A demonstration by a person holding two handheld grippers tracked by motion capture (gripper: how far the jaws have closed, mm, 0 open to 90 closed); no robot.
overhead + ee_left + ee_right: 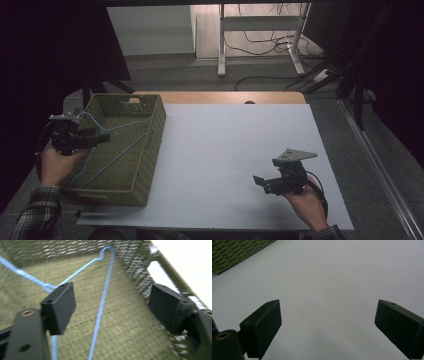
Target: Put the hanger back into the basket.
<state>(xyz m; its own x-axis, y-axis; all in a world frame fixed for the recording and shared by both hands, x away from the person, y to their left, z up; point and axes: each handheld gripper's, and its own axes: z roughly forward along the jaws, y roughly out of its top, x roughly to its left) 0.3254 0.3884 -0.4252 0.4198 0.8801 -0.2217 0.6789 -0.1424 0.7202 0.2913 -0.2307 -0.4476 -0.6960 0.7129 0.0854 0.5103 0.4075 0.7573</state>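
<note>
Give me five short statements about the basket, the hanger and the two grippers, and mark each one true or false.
1. The blue wire hanger lies inside the green woven basket. True.
2. The left gripper is clamped on the hanger. False: its jaws stand apart, and the wire runs between them without either pad pressing on it.
3. The right gripper holds a second hanger. False: its jaws are open with nothing between them, over the white table top.
4. The basket stands at the left side of the table. True.
5. The hanger's hook points toward the right gripper. False: in the left gripper view the hook rests against a wall of the basket.
</note>
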